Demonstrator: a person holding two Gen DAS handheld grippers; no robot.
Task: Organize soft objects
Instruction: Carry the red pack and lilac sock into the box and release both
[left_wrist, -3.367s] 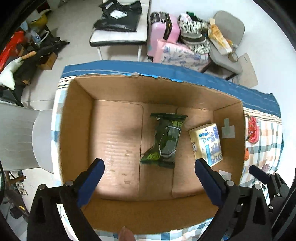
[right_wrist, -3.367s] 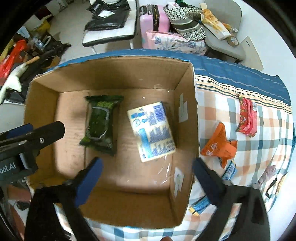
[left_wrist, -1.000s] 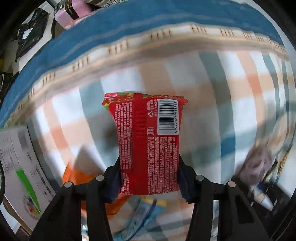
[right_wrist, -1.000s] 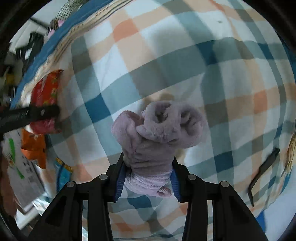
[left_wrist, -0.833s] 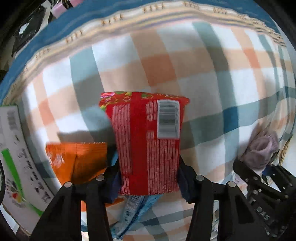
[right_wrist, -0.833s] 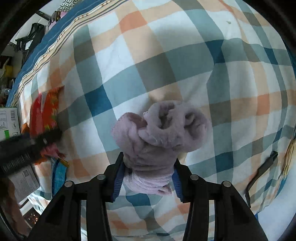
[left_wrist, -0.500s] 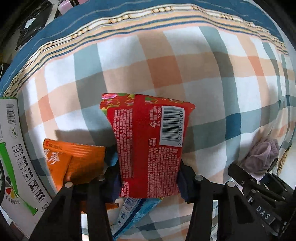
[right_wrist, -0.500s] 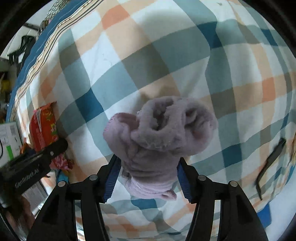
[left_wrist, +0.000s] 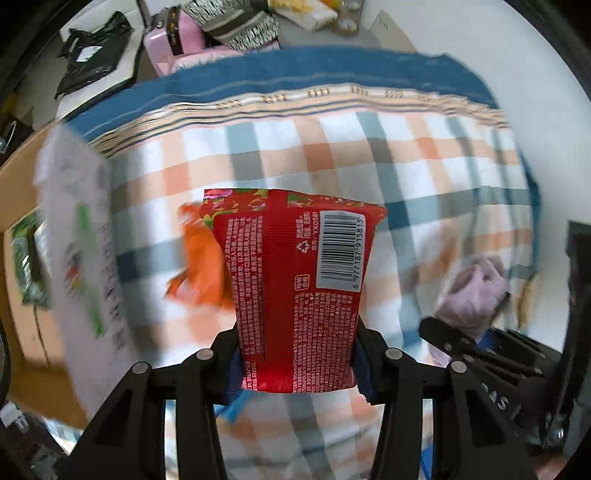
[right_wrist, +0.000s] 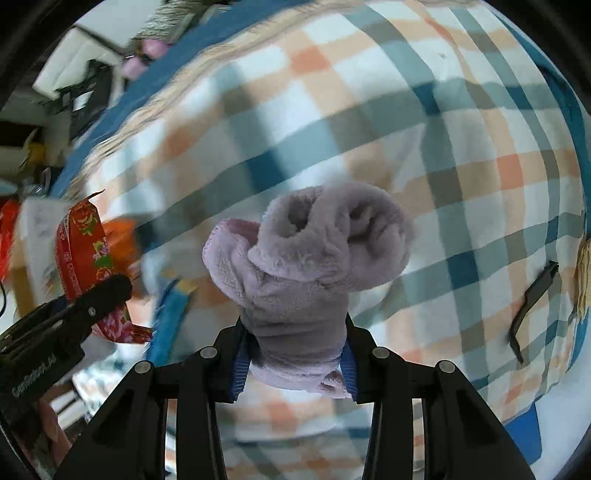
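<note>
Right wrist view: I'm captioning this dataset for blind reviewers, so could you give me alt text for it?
The right gripper is shut on a rolled lilac fleece cloth, held above a checked blanket. At the left edge, the left gripper clamps a red flowered packet, with an orange packet blurred behind it.

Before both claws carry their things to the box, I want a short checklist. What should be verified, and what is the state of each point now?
1. Left claw grips the red packet: ok, pinched at its lower end.
2. Right claw grips the purple cloth: ok, bunched between the fingers.
3. Both items lifted off the plaid blanket: cannot tell, the background is blurred.
4. Box in reach: ok, its edge shows at the left of the left view.
5. Free room inside the box: cannot tell, only a green packet shows.
6. Orange packet stays out of the way: ok, it lies behind the red packet.
</note>
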